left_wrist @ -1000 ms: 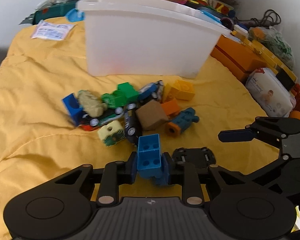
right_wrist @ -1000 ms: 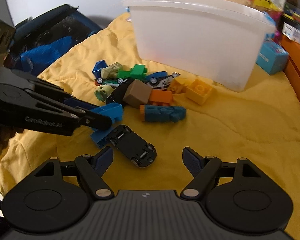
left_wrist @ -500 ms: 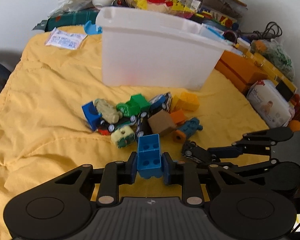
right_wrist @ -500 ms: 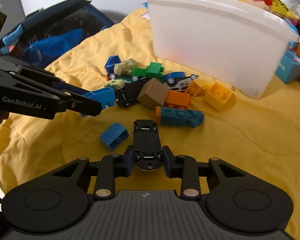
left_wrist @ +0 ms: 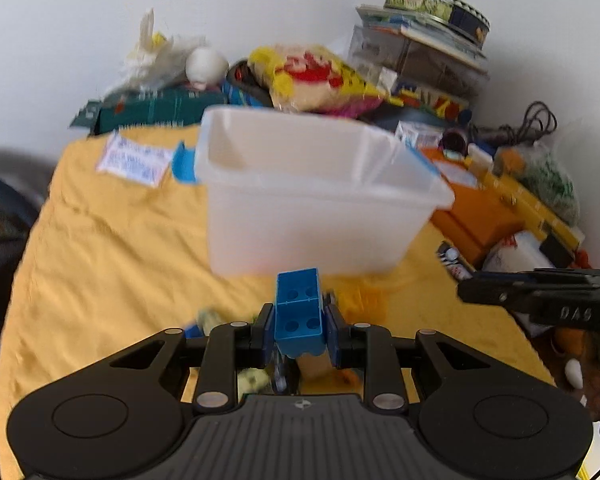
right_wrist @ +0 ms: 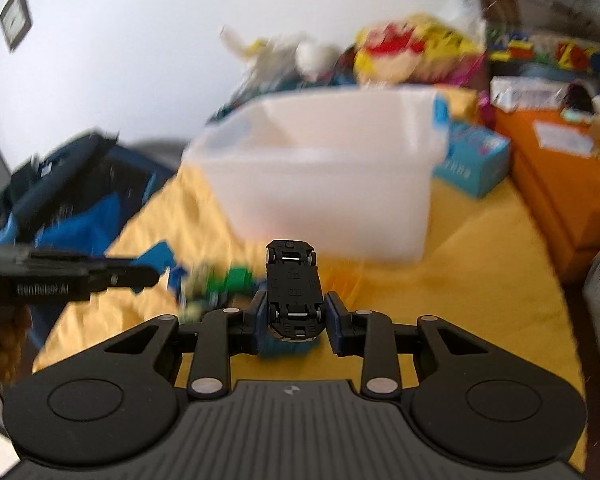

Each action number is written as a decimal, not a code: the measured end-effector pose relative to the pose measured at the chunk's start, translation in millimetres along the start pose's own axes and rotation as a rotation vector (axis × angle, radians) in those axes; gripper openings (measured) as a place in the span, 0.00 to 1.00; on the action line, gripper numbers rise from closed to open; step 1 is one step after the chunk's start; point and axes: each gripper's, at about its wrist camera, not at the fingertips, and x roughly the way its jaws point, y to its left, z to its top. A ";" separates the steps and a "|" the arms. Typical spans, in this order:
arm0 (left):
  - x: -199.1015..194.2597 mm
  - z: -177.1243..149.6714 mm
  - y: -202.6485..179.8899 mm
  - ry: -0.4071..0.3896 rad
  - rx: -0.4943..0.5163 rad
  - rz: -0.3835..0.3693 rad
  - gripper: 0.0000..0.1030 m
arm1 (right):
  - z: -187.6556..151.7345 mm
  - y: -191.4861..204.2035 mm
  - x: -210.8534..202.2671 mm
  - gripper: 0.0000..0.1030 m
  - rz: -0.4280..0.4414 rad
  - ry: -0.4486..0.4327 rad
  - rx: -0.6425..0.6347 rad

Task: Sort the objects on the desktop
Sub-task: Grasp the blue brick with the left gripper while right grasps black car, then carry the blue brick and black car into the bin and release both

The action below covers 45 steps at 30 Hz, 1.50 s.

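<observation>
2 tools grip blue brick (left_wrist: pixel 299 312), black car (right_wrist: pixel 294 290).

Two tools, one toy in each, one bin ahead.

My left tool (left_wrist: pixel 298 330) carries one blue brick (left_wrist: pixel 299 314); my right tool (right_wrist: pixel 294 322) carries one black toy car (right_wrist: pixel 295 290), belly up. I count one white bin (left_wrist: pixel 312 196), one orange box (right_wrist: pixel 560 184) and one teal carton (right_wrist: pixel 474 160). The loose toys on the yellow cloth (left_wrist: pixel 112 248) are too blurred to count.
</observation>
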 end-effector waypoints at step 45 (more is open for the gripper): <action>91.3 155.8 10.5 0.052 0.041 0.112 0.55 | 144.3 -48.4 78.1 0.66 -0.171 0.059 -0.005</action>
